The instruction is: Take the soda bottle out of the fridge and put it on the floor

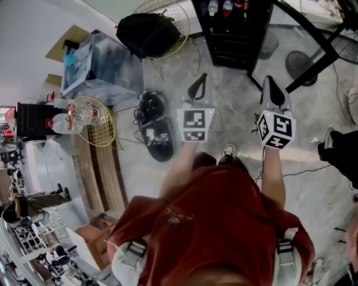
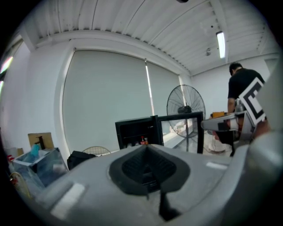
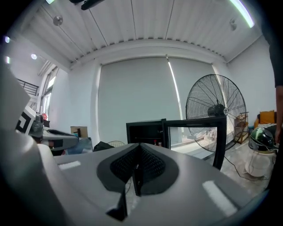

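A black fridge (image 1: 235, 33) stands open at the top of the head view, its door (image 1: 310, 47) swung out to the right. Bottles (image 1: 212, 6) stand on its top shelf; a red-labelled soda bottle (image 2: 143, 141) shows small inside it, also in the right gripper view (image 3: 155, 143). My left gripper (image 1: 201, 79) and right gripper (image 1: 268, 80) are held side by side above the concrete floor, short of the fridge and pointing at it. Both look shut with nothing between the pads, in the left gripper view (image 2: 148, 148) and the right gripper view (image 3: 139, 146).
A pedestal fan (image 3: 216, 110) stands right of the fridge door, its base (image 1: 302, 67) on the floor. A black bag (image 1: 146, 33) lies on a wire guard at left, with a plastic-wrapped box (image 1: 100, 64) and cables (image 1: 154, 131) nearby. A person (image 2: 241, 88) stands at right.
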